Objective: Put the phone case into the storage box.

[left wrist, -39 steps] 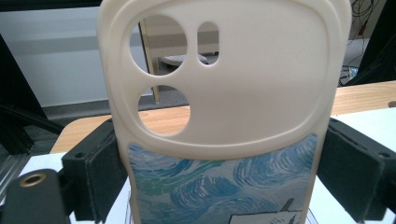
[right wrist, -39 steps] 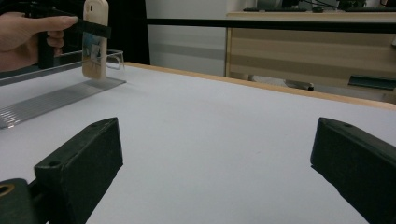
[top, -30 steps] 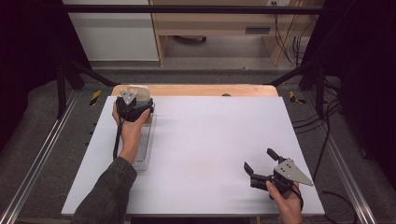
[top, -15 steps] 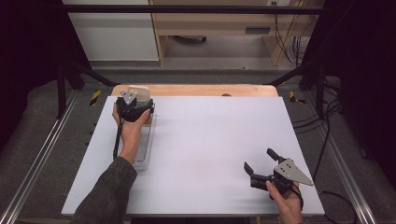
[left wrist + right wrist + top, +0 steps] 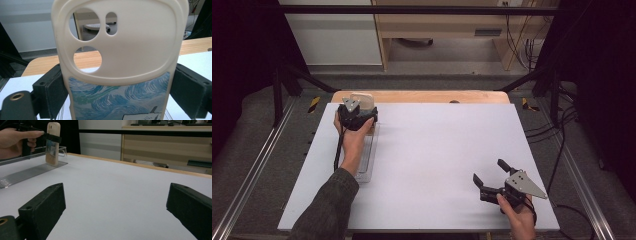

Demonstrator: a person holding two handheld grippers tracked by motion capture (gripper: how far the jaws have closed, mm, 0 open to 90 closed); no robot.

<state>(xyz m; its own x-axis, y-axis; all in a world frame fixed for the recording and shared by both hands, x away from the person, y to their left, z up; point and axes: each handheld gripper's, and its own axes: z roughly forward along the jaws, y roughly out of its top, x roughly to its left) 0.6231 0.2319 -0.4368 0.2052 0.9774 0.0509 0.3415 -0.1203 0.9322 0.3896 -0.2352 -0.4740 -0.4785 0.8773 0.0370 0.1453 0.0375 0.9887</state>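
A cream phone case [image 5: 120,50] with a blue swirl painting on its lower part stands upright between the jaws of my left gripper [image 5: 120,97], which is shut on its two long sides. From above, the left gripper [image 5: 360,111] holds the case [image 5: 363,99] at the table's far left, above the far end of a clear plastic tray [image 5: 367,160]. In the right gripper view the case [image 5: 53,142] has its bottom edge at the tray [image 5: 22,173]. My right gripper [image 5: 489,171] rests near the front right, open with nothing between its jaws [image 5: 115,207].
The white table top [image 5: 437,150] stretches wide between the two grippers. A wooden strip [image 5: 437,96] runs along its far edge. Metal rails flank both sides, and cables hang at the right.
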